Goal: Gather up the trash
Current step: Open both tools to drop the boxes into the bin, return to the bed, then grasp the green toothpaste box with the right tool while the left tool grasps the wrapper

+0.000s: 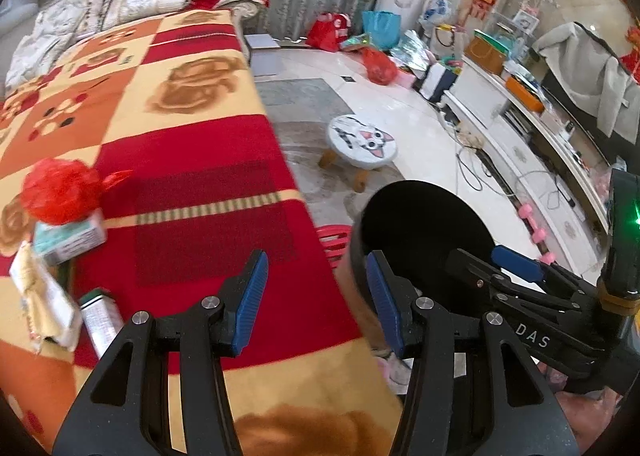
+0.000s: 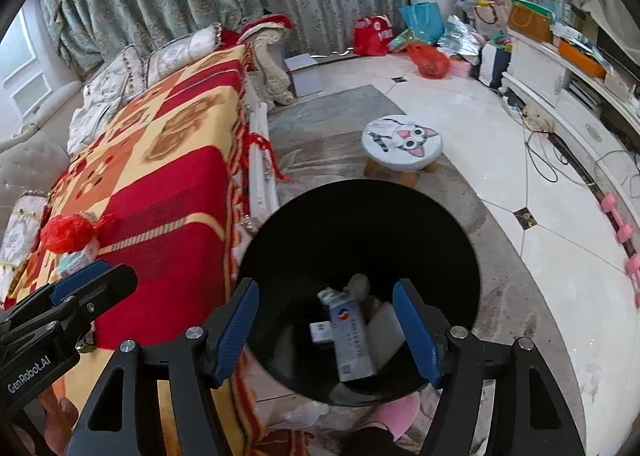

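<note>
A black round trash bin [image 2: 440,240] stands on the floor beside the blanket-covered sofa [image 2: 160,192]; it also shows in the left wrist view [image 1: 424,216]. Inside lie a white box with a blue-red logo [image 2: 350,340] and other scraps. My right gripper [image 2: 326,330] is open and empty right above the bin. My left gripper [image 1: 318,302] is open and empty over the blanket's edge [image 1: 200,216]. On the blanket at the left lie a crumpled red plastic bag [image 1: 60,192], a small green-white box [image 1: 70,240], a paper packet [image 1: 40,296] and a silver tube box [image 1: 100,320].
A cat-face stool [image 2: 402,144] stands on the rug beyond the bin. Bags [image 2: 428,60] and clutter lie along the far curtain. A white TV cabinet [image 2: 560,88] runs along the right, with cables and pink dumbbells [image 2: 624,232] on the floor. A pink slipper [image 2: 396,416] is near the bin.
</note>
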The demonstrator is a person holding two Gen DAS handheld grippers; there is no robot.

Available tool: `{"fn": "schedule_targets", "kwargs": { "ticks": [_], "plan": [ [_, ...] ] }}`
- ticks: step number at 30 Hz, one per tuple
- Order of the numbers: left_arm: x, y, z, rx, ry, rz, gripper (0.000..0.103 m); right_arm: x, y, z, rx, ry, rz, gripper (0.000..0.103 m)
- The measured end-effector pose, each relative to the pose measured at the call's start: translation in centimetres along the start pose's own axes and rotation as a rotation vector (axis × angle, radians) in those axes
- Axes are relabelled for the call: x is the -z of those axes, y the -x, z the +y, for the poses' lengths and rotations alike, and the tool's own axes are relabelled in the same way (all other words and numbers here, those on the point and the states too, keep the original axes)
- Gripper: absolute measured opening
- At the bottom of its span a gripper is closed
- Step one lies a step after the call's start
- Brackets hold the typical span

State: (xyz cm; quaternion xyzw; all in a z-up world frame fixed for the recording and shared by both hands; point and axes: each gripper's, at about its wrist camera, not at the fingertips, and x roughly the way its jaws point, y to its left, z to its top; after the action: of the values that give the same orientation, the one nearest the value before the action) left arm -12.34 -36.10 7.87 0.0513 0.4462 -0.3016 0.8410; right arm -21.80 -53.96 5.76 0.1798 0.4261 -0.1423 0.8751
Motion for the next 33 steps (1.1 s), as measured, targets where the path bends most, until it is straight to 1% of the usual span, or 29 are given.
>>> {"fn": "schedule_targets", "kwargs": {
  "ticks": [5, 10, 17, 21, 27, 29, 33],
  "plan": [
    [0.7, 1.6, 2.5, -0.034, 0.029, -0.014, 0.05, 0.3, 0.2, 2.7, -0.027, 0.039, 0.004, 0.068],
    [1.7, 3.3, 5.6, -0.077, 0.063, -0.02, 0.05, 0.7, -0.2, 6.1, -0.077, 0.088, 0.019, 0.07],
    [3.3, 5.9, 11.6, -0.155, 0.145, -0.029, 0.05, 1.6, -1.1, 10.7, -0.137, 0.151, 0.052, 0.07],
    [4.4, 7.4, 15.0, -0.199, 0.186, -0.033, 0.05, 2.1, -1.6, 13.5, -0.17, 0.207, 0.072, 0.07],
    [6.7, 9.2, 20.8, -0.274, 0.278, -0.024, 0.05, 3.3, -2.5, 17.3, -0.251, 0.274, 0.107, 0.07],
    [7.4, 9.6, 22.3, -0.291, 0.306, -0.019, 0.05, 3.7, -3.0, 18.7, -0.284, 0.3, 0.114, 0.07],
    [8.1, 10.1, 24.2, -0.302, 0.35, -0.015, 0.05, 4.4, -3.9, 21.8, -0.327, 0.367, 0.137, 0.07]
  ]
}}
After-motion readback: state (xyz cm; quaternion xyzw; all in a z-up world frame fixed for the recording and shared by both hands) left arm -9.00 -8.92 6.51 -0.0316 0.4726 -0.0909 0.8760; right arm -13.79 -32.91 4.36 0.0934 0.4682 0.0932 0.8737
